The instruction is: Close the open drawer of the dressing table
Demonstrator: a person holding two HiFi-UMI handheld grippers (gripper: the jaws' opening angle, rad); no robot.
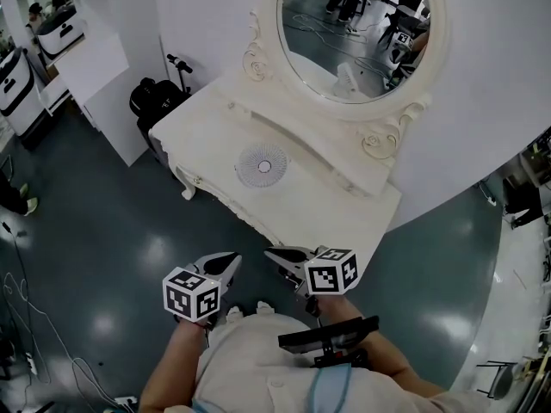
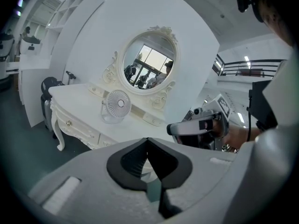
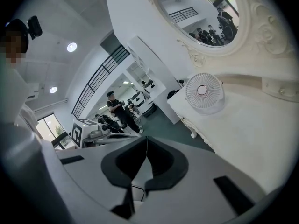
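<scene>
The white dressing table [image 1: 320,206] stands against the wall with an oval mirror [image 1: 357,24] and a small round fan [image 1: 263,163] on its top. Its drawer fronts with small knobs [image 2: 77,127] run along the front edge; I cannot tell which one stands open. My left gripper [image 1: 231,261] and right gripper [image 1: 274,255] hover side by side just short of the table's front edge, touching nothing. The left gripper [image 2: 147,139] is shut with nothing in it. The right gripper [image 3: 146,137] is shut as well, also holding nothing.
A black chair [image 1: 155,97] stands at the table's left end, beside white cabinets [image 1: 95,67]. Cables [image 1: 26,317] lie on the dark floor at the left. A person [image 3: 119,111] stands far off across the room.
</scene>
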